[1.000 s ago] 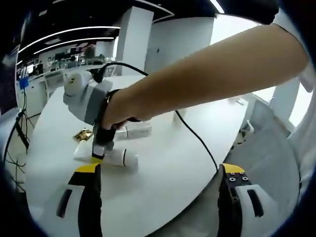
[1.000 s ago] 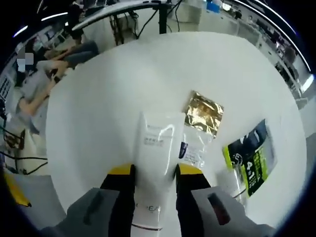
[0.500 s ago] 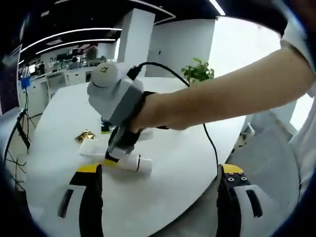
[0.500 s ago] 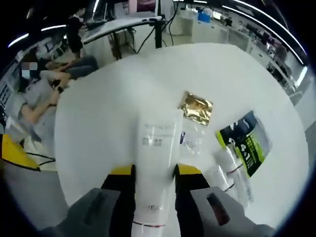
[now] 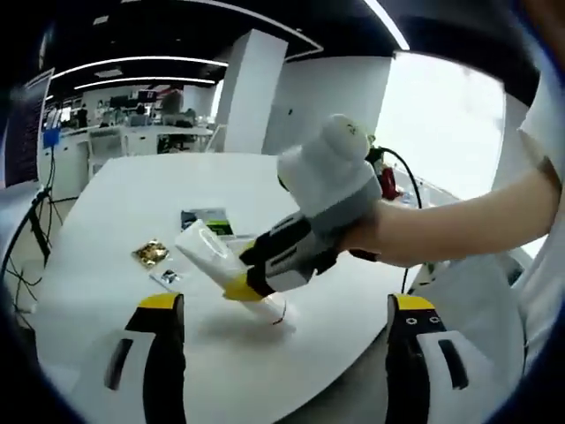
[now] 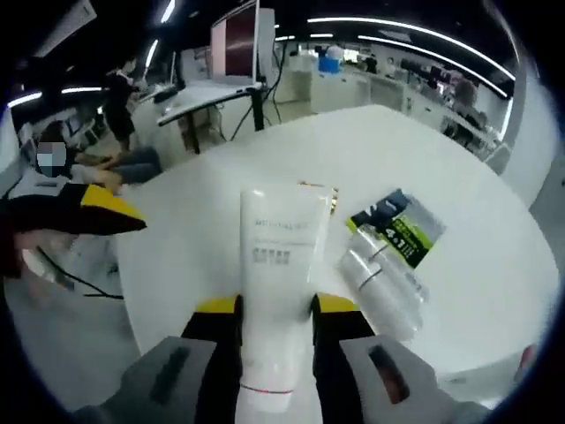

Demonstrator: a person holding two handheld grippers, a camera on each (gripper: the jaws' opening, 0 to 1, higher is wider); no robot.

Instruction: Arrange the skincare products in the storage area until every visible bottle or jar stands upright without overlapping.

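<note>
The right hand-held gripper (image 6: 274, 322) is clamped on one white tube (image 6: 279, 265), near its capped lower end. In the left gripper view the same tube (image 5: 210, 259) is seen lifted off the white table (image 5: 106, 221) and tilted, its flat sealed end pointing toward 10 o'clock and its cap end low near the table. It is probably held this way so that it can be turned and set standing on its cap; this is a judgement, since the tube is not yet standing.

The left hand-held gripper (image 5: 282, 340) is empty, its jaws wide apart at the bottom of its own view. It appears to be kept back at the table edge, perhaps to leave room for the other hand.

In the right gripper view, at 2 o'clock from the tube, one clear bottle (image 6: 381, 278) is lying on its side on the table, just beside one black and green packet (image 6: 397, 231). One gold sachet (image 5: 151, 253) and one small clear sachet (image 5: 167, 277) are seen flat on the table in the left gripper view, at 9 o'clock from the tube.

So one tube, one lying bottle, one packet and two sachets are counted. The bottle also seems to need standing up.
</note>
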